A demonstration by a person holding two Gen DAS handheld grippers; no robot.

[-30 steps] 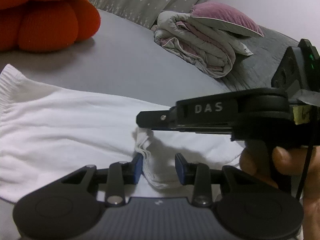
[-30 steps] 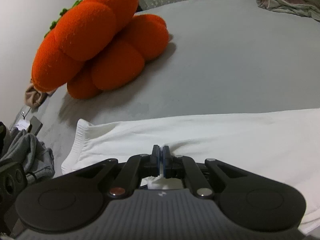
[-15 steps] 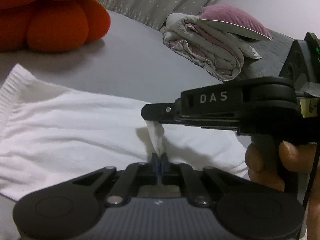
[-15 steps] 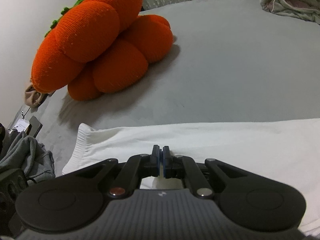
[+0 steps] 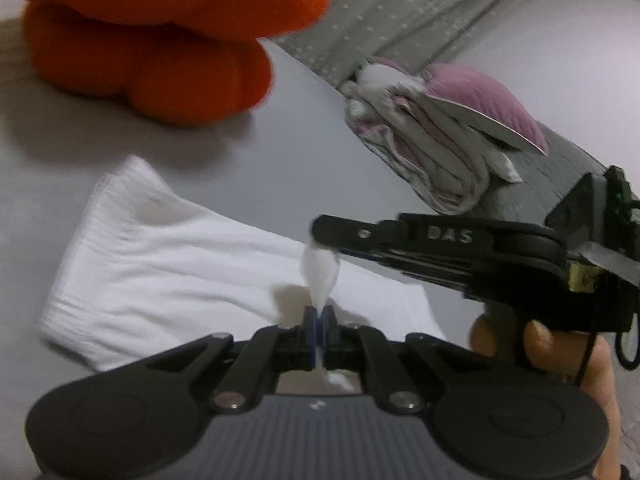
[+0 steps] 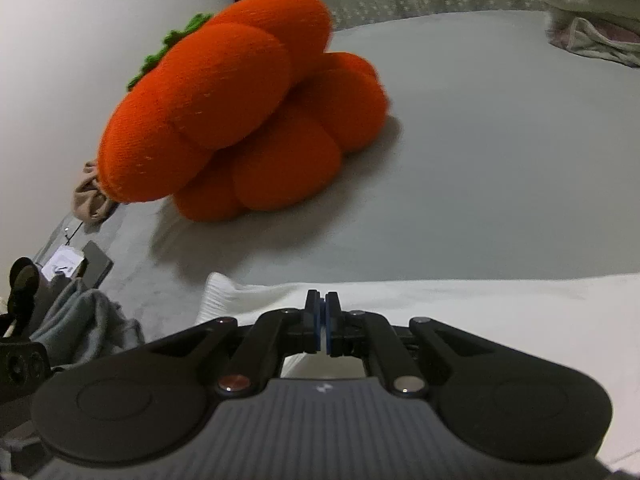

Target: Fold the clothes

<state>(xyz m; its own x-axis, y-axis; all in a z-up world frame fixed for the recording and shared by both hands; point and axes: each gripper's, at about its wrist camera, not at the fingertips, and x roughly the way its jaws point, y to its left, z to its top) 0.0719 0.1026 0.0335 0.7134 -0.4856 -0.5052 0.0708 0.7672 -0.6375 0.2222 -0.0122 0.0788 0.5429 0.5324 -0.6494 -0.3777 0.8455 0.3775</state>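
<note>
A white garment (image 5: 168, 272) lies spread on the grey bed, its ribbed band at the left end. My left gripper (image 5: 319, 320) is shut on a pinch of its near edge, and the cloth rises from there in a taut peak. The right gripper (image 5: 324, 236) reaches in from the right, held by a hand, and is shut on the top of that same peak. In the right wrist view the right gripper (image 6: 322, 312) is shut, with the white garment (image 6: 480, 312) stretching away to the right below it.
A big orange plush cushion (image 6: 240, 112) sits on the bed (image 6: 480, 168) beyond the garment. A folded grey and pink quilt (image 5: 432, 136) lies at the back right. Grey clothing (image 6: 80, 320) and small items lie at the bed's left edge.
My left gripper went from open to shut on the garment's edge. Both grippers then lifted the pinched cloth and moved toward the orange cushion, pulling the garment's edge up.
</note>
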